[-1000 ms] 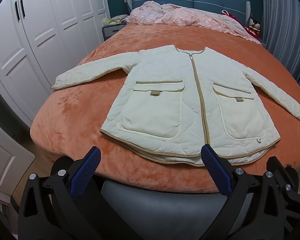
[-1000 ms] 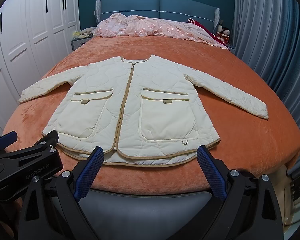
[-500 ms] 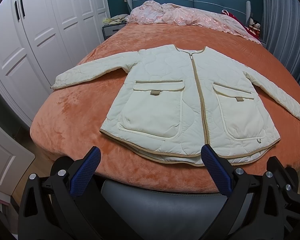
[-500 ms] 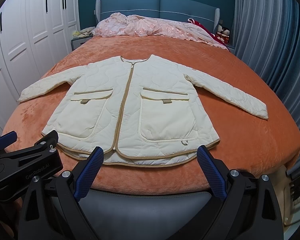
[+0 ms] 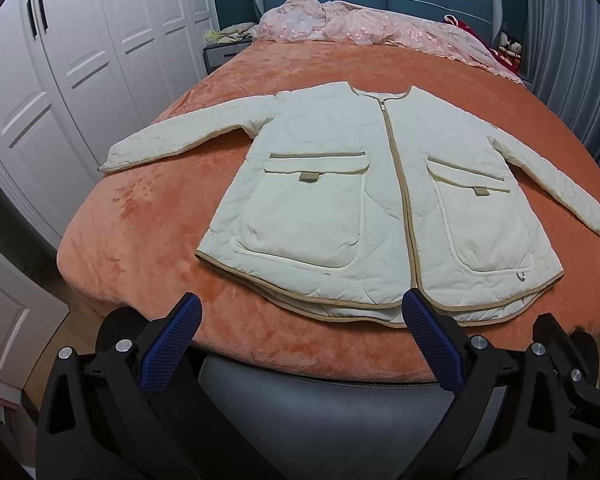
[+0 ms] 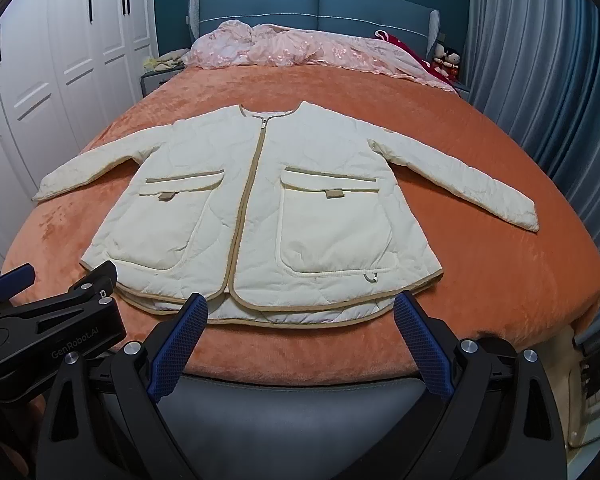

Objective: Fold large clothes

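Observation:
A cream quilted jacket [image 5: 364, 200] with tan trim, zipped shut, lies flat and face up on the orange bedspread [image 5: 148, 248], both sleeves spread out. It also shows in the right wrist view [image 6: 260, 208]. My left gripper [image 5: 300, 320] is open and empty, held just off the foot of the bed below the jacket's hem. My right gripper [image 6: 300, 316] is open and empty, also just short of the hem. The left gripper's body [image 6: 48, 320] shows at the left of the right wrist view.
A pink quilt [image 6: 300, 50] is bunched at the blue headboard [image 6: 316, 4]. White wardrobes [image 5: 60, 60] stand to the left, grey-blue curtains [image 6: 540, 60] to the right. A grey footboard [image 6: 300, 404] runs along the bed's near edge.

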Demonstrator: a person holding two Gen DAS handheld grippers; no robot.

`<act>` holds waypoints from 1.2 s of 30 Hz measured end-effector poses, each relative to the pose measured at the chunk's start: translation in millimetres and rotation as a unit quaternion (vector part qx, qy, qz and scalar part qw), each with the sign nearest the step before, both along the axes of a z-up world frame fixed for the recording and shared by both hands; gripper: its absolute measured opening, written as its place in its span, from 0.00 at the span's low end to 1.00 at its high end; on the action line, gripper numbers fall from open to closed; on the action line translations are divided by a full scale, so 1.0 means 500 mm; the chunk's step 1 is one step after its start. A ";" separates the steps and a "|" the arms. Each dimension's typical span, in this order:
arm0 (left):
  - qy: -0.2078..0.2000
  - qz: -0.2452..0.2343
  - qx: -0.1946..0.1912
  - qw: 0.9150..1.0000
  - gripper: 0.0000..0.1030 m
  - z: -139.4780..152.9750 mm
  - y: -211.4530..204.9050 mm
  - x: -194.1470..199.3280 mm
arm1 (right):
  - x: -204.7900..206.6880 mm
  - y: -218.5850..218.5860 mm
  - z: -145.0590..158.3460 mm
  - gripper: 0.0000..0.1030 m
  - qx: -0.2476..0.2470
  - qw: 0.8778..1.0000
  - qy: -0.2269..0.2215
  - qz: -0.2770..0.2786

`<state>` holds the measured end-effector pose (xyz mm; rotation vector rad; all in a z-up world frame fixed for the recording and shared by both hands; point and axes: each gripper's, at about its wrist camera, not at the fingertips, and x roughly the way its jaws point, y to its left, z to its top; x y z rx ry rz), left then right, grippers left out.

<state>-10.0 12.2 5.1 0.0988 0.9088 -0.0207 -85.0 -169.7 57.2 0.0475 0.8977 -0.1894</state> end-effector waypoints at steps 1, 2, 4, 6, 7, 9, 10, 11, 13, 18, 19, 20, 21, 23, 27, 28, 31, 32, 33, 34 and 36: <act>0.001 0.000 0.000 1.000 0.95 -0.002 0.000 0.001 | 0.001 0.000 -0.001 0.90 0.000 1.000 0.001 0.000; 0.003 0.000 0.000 1.000 0.95 -0.004 -0.001 0.001 | 0.002 -0.001 -0.004 0.90 0.001 1.000 0.003 0.000; 0.005 0.001 -0.001 1.000 0.95 -0.007 0.000 0.002 | 0.004 0.000 -0.007 0.90 0.001 1.000 0.005 -0.001; 0.008 0.002 -0.002 1.000 0.95 -0.010 0.001 0.003 | 0.004 0.000 -0.011 0.90 0.002 1.000 0.007 -0.001; 0.009 0.002 -0.002 1.000 0.95 -0.011 0.000 0.003 | 0.005 0.000 -0.013 0.90 0.003 1.000 0.008 0.000; 0.010 0.003 -0.001 1.000 0.95 -0.013 0.000 0.004 | 0.005 0.000 -0.014 0.89 0.003 1.000 0.009 -0.001; 0.010 0.003 -0.002 1.000 0.95 -0.013 0.000 0.004 | 0.006 0.000 -0.015 0.90 0.003 1.000 0.010 -0.001; 0.010 0.003 -0.002 1.000 0.95 -0.013 0.001 0.004 | 0.006 0.001 -0.015 0.90 0.003 1.000 0.010 0.000; 0.011 0.003 -0.002 1.000 0.95 -0.014 0.000 0.005 | 0.006 0.000 -0.016 0.90 0.003 1.000 0.011 0.000; 0.014 0.001 0.000 1.000 0.95 -0.023 -0.003 0.008 | 0.012 -0.003 -0.027 0.90 0.010 1.000 0.016 0.004; 0.016 -0.002 0.000 1.000 0.95 -0.028 -0.004 0.010 | 0.014 -0.006 -0.032 0.90 0.015 1.000 0.018 0.006; 0.018 -0.006 0.000 1.000 0.95 -0.032 -0.005 0.013 | 0.018 -0.011 -0.040 0.90 0.027 0.999 0.022 0.012; 0.020 -0.010 0.000 1.000 0.95 -0.036 -0.007 0.017 | 0.023 -0.017 -0.049 0.90 0.040 0.999 0.025 0.016; 0.021 -0.011 0.004 1.000 0.95 -0.044 -0.008 0.027 | 0.035 -0.036 -0.068 0.90 0.055 0.998 0.033 0.012; 0.022 -0.003 0.009 1.000 0.95 -0.054 -0.002 0.056 | 0.060 -0.098 -0.089 0.89 0.063 0.997 0.032 -0.012; 0.023 0.001 0.011 1.000 0.95 -0.057 -0.001 0.064 | 0.069 -0.119 -0.092 0.89 0.067 0.997 0.031 -0.021; 0.030 0.012 0.012 0.999 0.95 -0.069 0.005 0.095 | 0.098 -0.195 -0.100 0.89 0.083 0.995 0.025 -0.057; 0.032 0.016 0.014 0.999 0.95 -0.073 0.006 0.105 | 0.108 -0.222 -0.103 0.89 0.086 0.994 0.023 -0.070; 0.034 0.018 0.016 0.999 0.95 -0.077 0.006 0.115 | 0.119 -0.249 -0.105 0.89 0.086 0.993 0.020 -0.084; 0.036 0.020 0.019 0.999 0.95 -0.079 0.005 0.125 | 0.130 -0.276 -0.108 0.89 0.086 0.991 0.018 -0.097; 0.039 0.020 0.023 0.999 0.95 -0.085 0.003 0.145 | 0.154 -0.334 -0.116 0.89 0.082 0.989 0.017 -0.122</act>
